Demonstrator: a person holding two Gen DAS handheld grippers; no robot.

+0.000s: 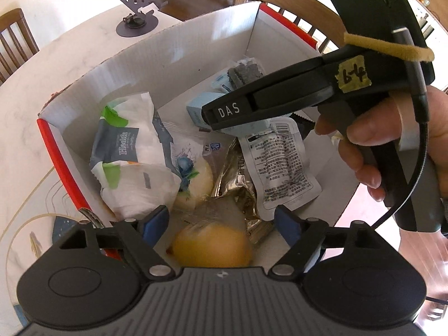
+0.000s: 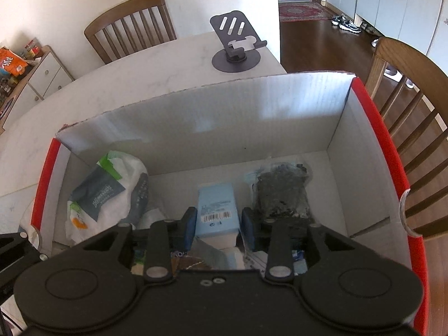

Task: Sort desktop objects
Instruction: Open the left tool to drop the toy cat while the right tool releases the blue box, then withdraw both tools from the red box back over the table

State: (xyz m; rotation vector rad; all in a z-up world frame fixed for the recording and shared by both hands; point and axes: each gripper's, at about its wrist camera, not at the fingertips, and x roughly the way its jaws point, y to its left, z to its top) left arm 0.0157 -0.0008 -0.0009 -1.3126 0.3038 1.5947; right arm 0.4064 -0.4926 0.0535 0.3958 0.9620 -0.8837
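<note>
A white cardboard box with red rims (image 1: 64,165) (image 2: 386,151) stands on the table and holds several packets. My left gripper (image 1: 221,224) is open over the box's near end, above a wrapped yellow bun (image 1: 212,243). My right gripper (image 2: 218,226) is inside the box with its blue pads on both sides of a light blue carton (image 2: 217,210) (image 1: 196,109). The right gripper's black body (image 1: 280,98) crosses the left wrist view. A white tissue pack (image 1: 131,151) (image 2: 106,193) lies at the box's left. A dark grey packet (image 2: 282,193) lies right of the carton.
A black phone stand (image 2: 236,42) (image 1: 138,11) sits on the white table beyond the box. Wooden chairs (image 2: 131,25) (image 2: 408,103) stand at the far side and right. A silver printed sachet (image 1: 280,165) and a gold foil pack (image 1: 238,184) lie in the box.
</note>
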